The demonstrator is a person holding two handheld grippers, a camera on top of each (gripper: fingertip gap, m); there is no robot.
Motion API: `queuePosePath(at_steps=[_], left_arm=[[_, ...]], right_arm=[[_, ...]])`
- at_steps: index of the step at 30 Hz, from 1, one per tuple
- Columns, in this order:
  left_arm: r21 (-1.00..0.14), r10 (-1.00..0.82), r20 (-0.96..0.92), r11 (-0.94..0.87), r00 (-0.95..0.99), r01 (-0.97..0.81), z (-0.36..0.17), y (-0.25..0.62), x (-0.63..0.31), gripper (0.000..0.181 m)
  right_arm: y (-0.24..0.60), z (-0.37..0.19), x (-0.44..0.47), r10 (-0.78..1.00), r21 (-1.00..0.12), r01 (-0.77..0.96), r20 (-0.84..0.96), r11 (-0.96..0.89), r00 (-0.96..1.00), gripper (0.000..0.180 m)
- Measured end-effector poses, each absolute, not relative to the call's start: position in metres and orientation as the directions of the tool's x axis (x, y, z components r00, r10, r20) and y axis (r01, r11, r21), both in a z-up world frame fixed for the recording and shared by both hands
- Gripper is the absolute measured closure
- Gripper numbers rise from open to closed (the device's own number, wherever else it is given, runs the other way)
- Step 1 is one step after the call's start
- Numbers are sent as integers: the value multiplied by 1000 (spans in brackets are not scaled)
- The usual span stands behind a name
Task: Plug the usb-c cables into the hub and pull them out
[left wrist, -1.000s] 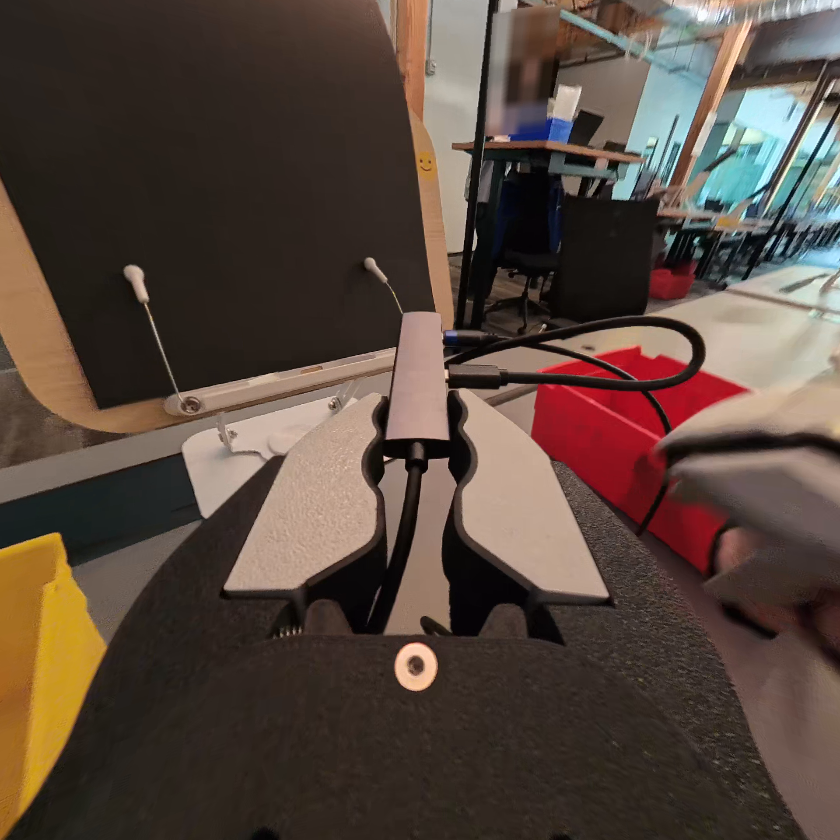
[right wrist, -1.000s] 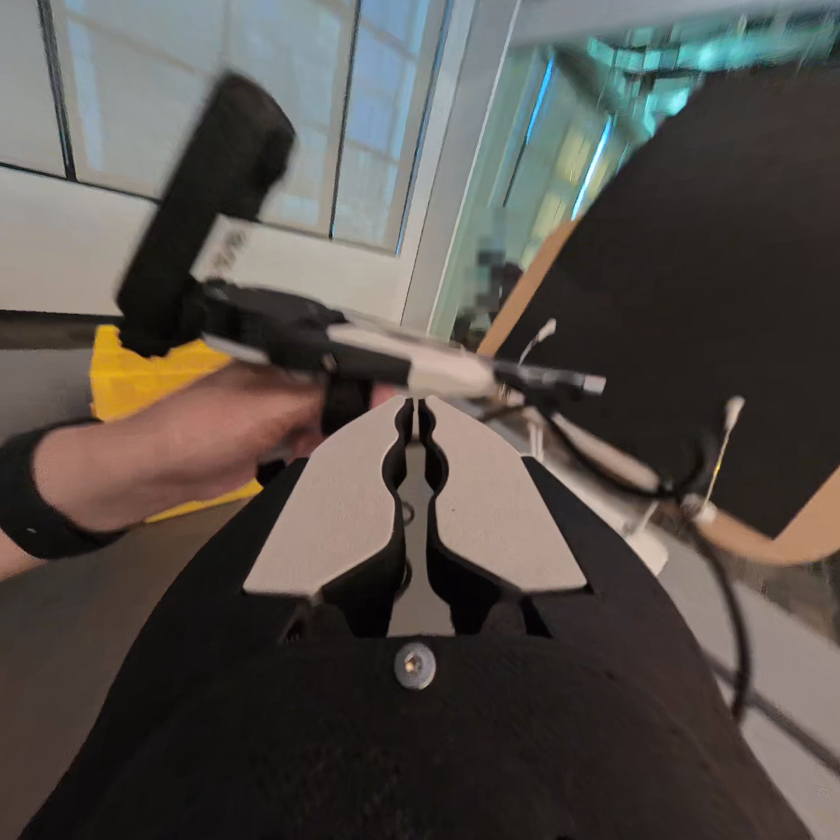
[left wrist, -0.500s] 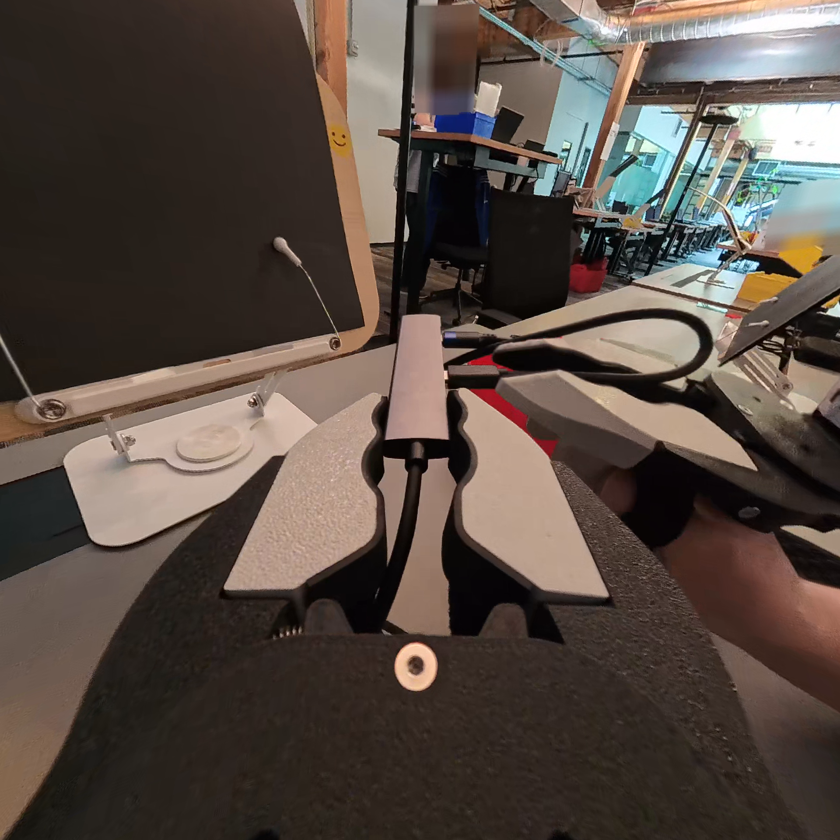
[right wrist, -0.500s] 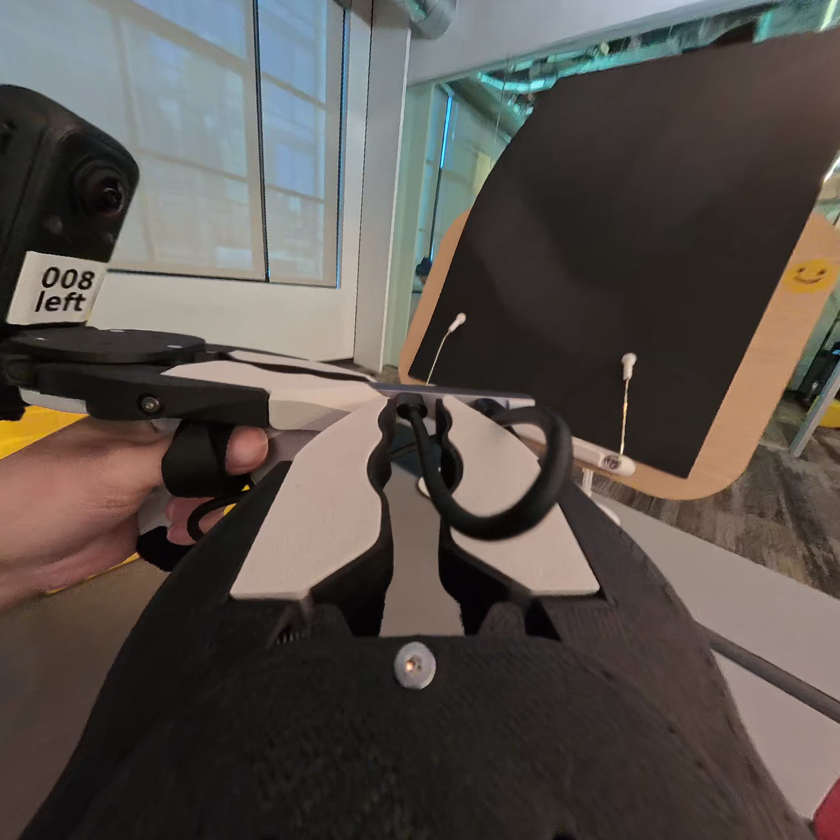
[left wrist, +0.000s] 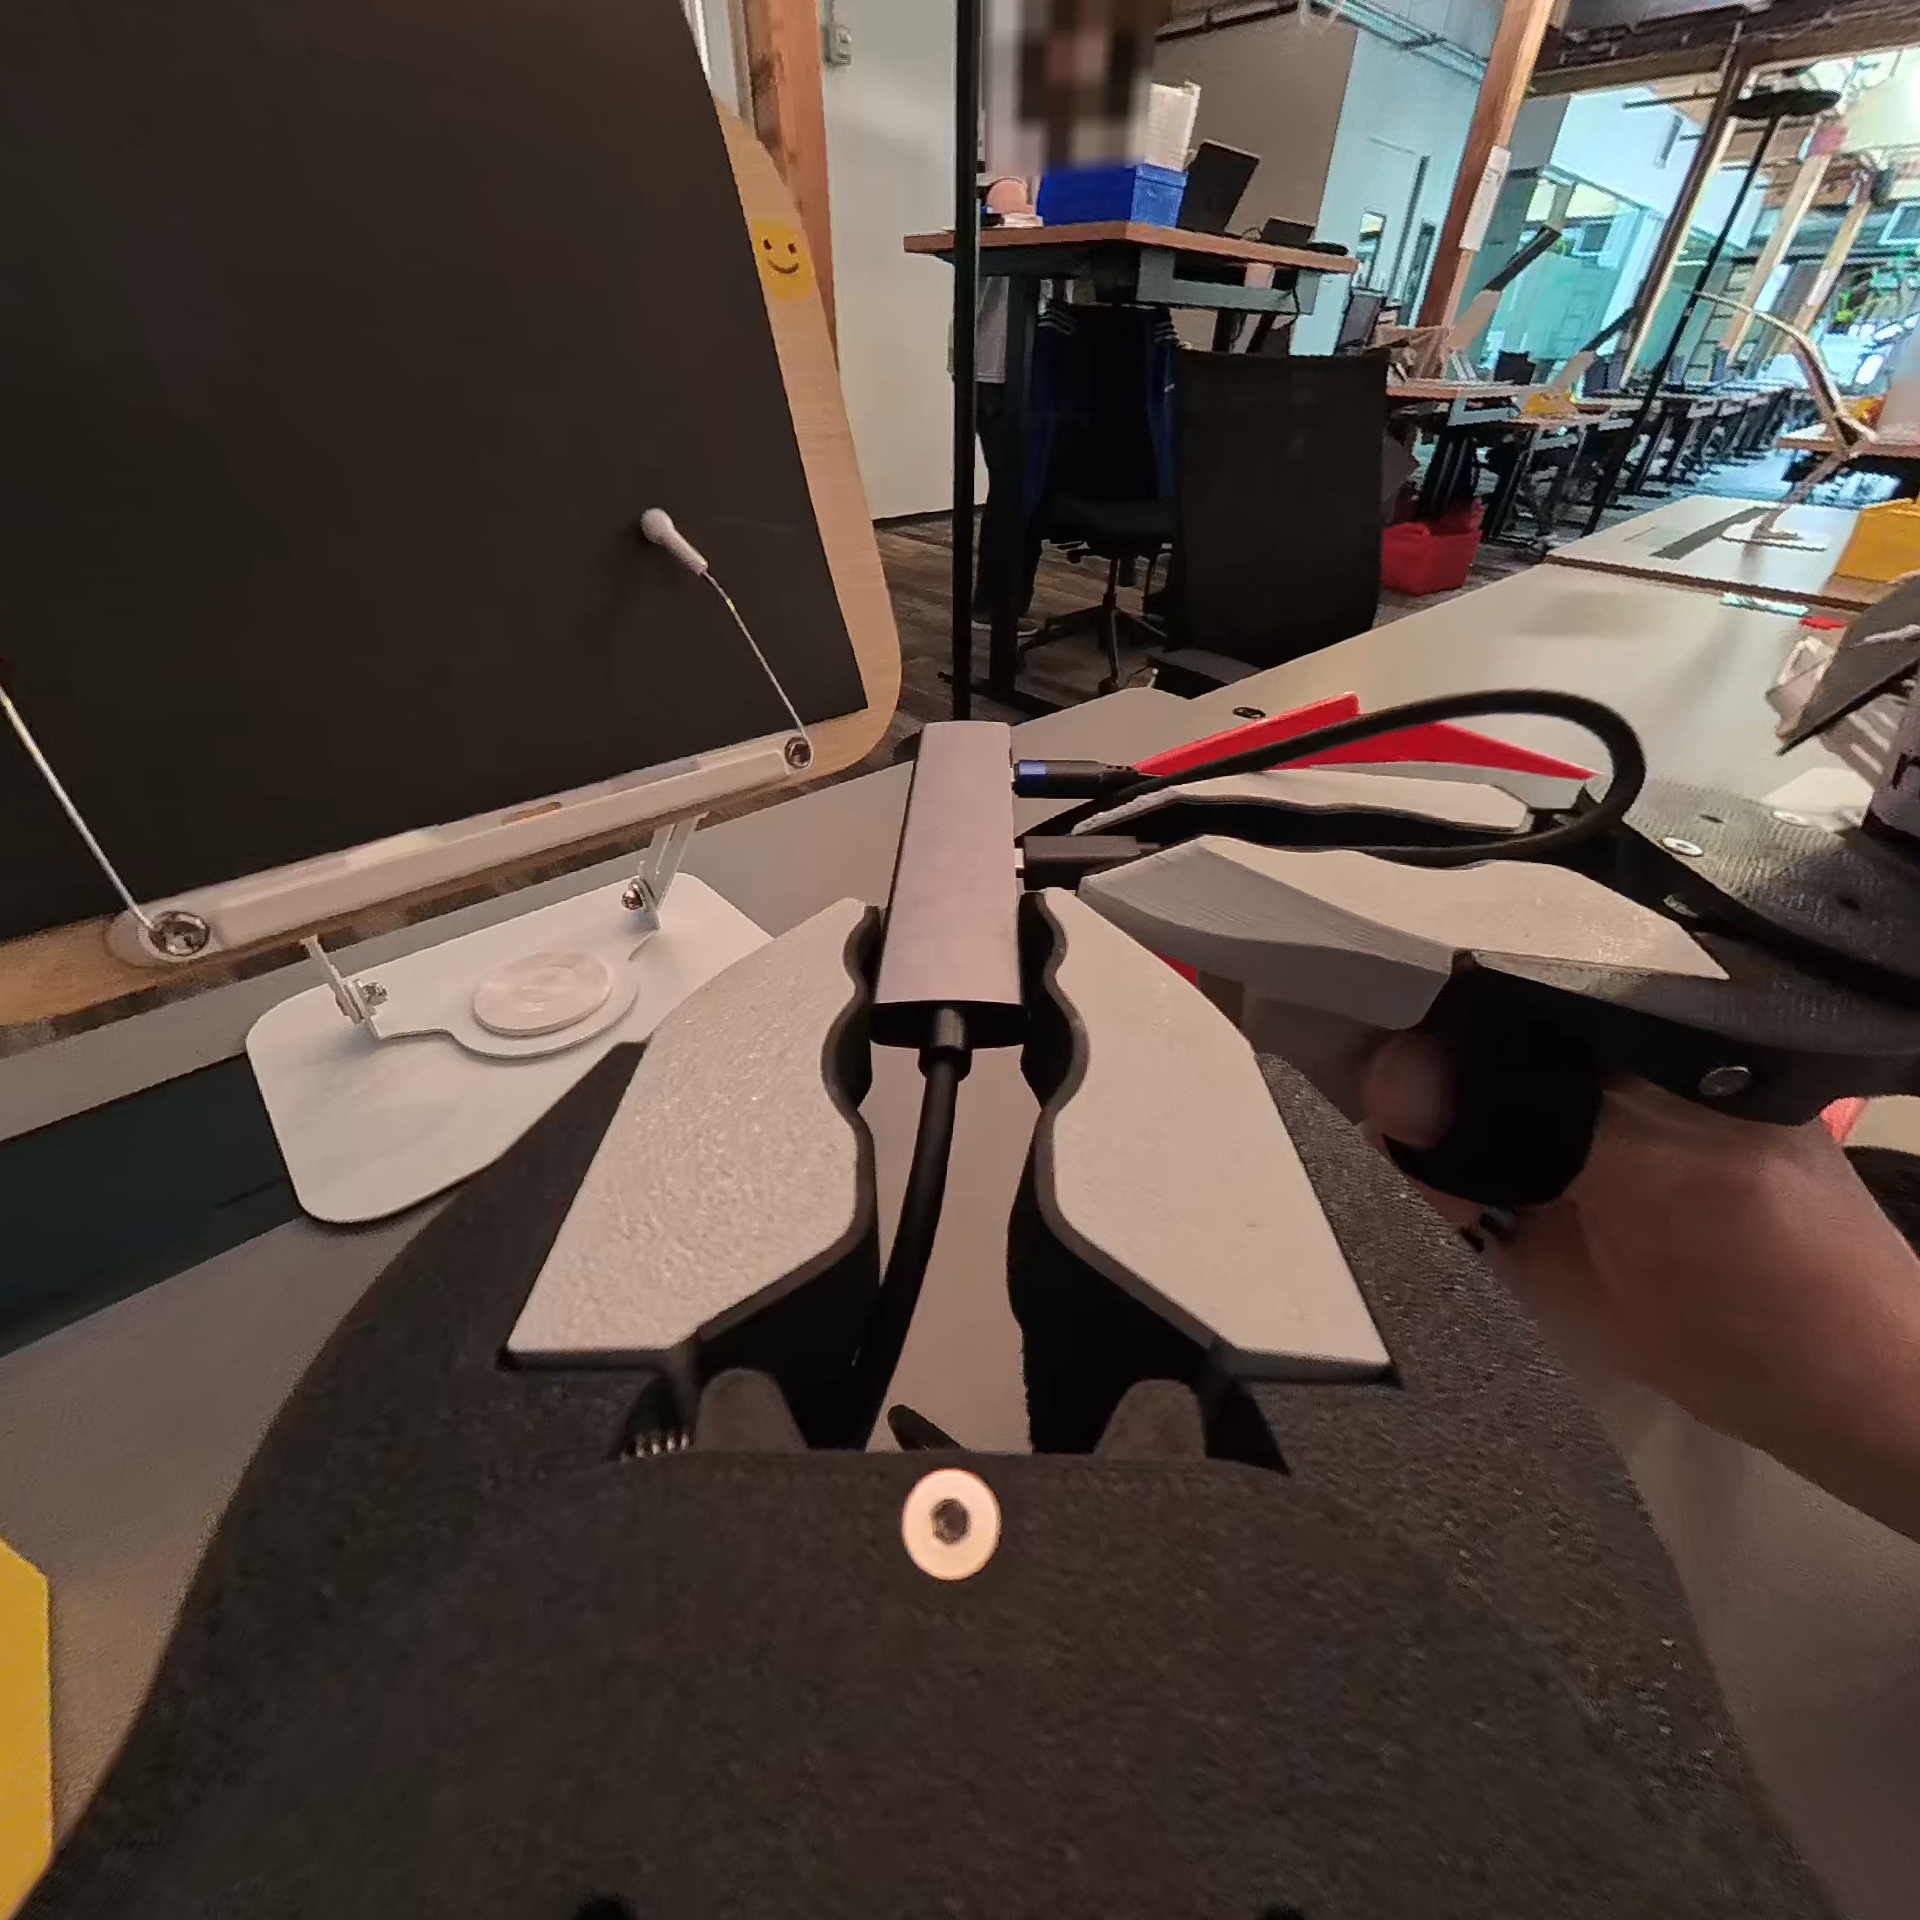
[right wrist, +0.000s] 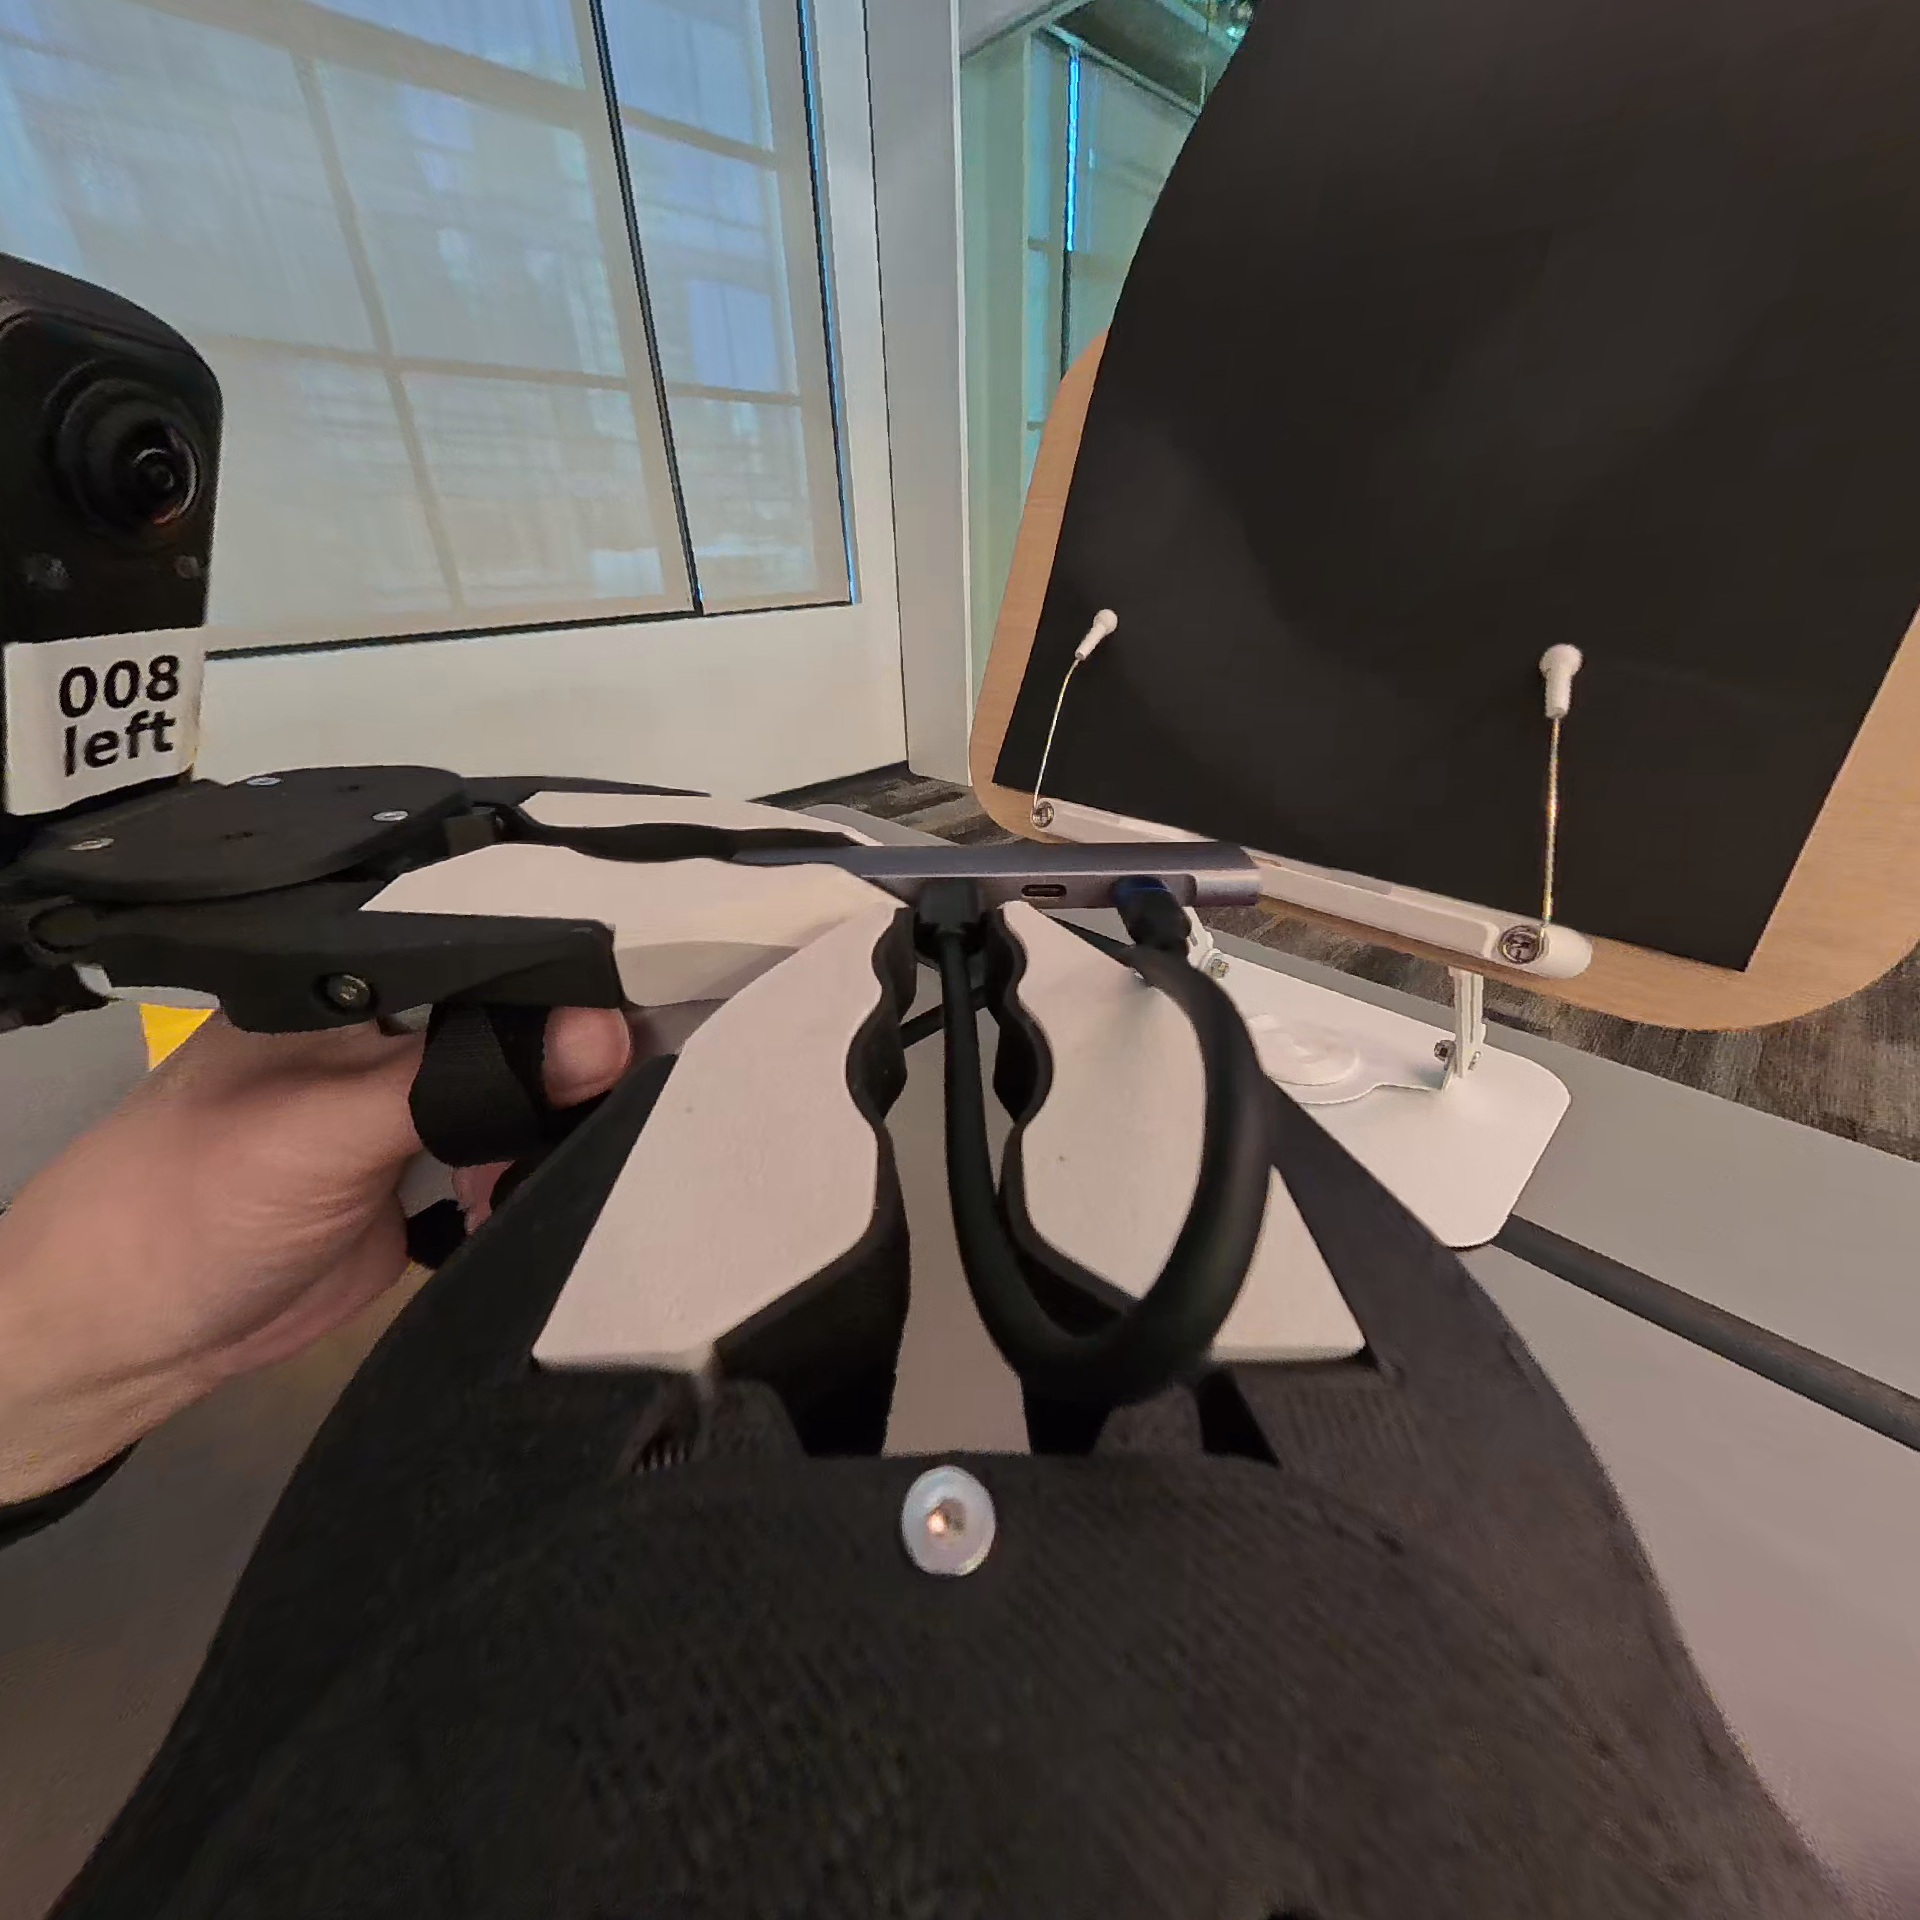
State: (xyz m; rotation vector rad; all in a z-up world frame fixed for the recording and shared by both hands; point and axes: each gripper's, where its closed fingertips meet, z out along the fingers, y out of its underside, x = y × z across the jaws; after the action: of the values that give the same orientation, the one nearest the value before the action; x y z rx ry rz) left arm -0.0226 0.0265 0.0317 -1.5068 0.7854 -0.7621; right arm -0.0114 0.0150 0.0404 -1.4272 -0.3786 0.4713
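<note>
Gripping a slim grey hub (left wrist: 951, 883), black cables (right wrist: 1205, 1049) plugged in.

A black board (left wrist: 343, 416) with a wooden rim stands tilted on a white stand (left wrist: 416, 1060) on the grey table (left wrist: 1558, 644). A yellow smiley sticker (left wrist: 781, 262) sits on the rim. Red bin (left wrist: 1299, 727) beyond. Desks and a black chair (left wrist: 1101, 457) in the background. Large window (right wrist: 468, 312) behind.

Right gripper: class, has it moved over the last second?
Yes. The right gripper has closed in on the hub held before the black board; its fingers now flank the nearer plug.
</note>
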Motion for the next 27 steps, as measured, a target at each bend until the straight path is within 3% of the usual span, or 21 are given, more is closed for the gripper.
queuePosePath(at_steps=[10,16,23,27], left_arm=[[-993,-819,99,-119,566,2,-7,45,-11,155],[-994,-819,90,-105,567,6,3,41,-12,155],[-994,-848,88,-107,523,-7,5,39,-13,155],[-995,-820,55,-95,569,-41,3,40,-13,155]], right_arm=[[30,4,-1,466,-997,-42,-10,58,885,166],[26,14,-1,418,-993,22,70,120,906,166],[24,15,-4,490,-997,-34,7,74,872,166],[25,13,-2,425,-995,27,65,93,903,166]])
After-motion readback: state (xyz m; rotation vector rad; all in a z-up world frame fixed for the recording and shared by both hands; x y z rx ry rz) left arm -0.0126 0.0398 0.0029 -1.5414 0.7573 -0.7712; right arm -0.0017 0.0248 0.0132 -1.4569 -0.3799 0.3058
